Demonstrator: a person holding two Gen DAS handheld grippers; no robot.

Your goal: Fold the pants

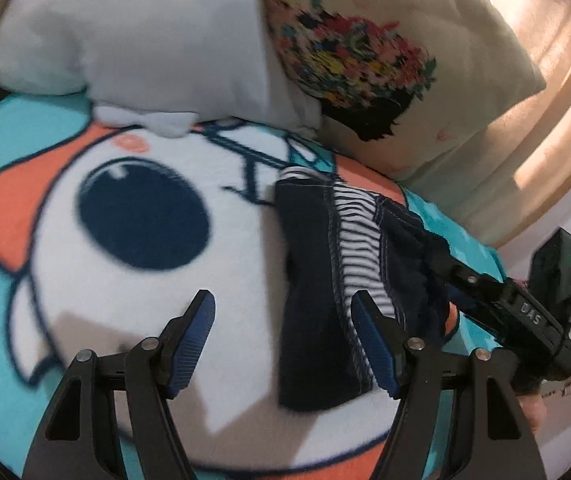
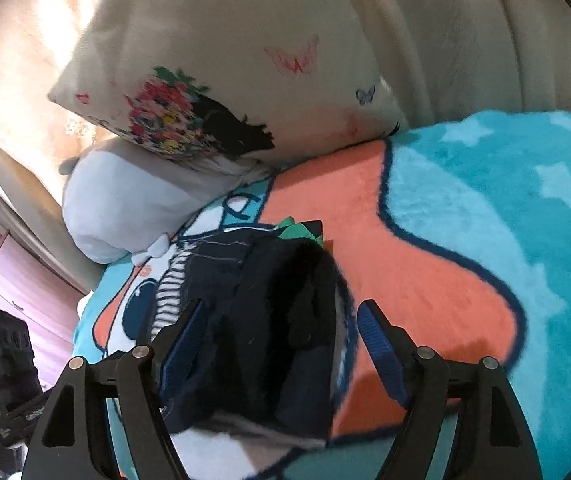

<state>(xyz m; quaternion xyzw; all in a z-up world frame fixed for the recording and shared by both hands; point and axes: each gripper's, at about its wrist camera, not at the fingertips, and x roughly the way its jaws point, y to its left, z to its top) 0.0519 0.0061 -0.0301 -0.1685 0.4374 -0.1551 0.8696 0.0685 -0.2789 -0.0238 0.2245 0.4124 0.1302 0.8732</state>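
Small navy pants (image 1: 313, 280) with a blue-and-white striped lining lie bunched on a cartoon fleece blanket (image 1: 125, 288). My left gripper (image 1: 285, 344) is open just above the blanket, its right finger at the pants' near edge. The right gripper (image 1: 505, 304) reaches into the pants' right side in the left wrist view. In the right wrist view the pants (image 2: 269, 320) lie between the open fingers of my right gripper (image 2: 281, 344), touching the left pad (image 2: 183, 344). A green trim (image 2: 293, 230) shows at their far end.
A grey plush pillow (image 1: 133, 36) and a cream floral cushion (image 1: 397, 68) lean at the far edge of the blanket. The blanket (image 2: 485, 216) spreads wide to the right. Lit curtains (image 1: 545, 100) hang beyond the bed.
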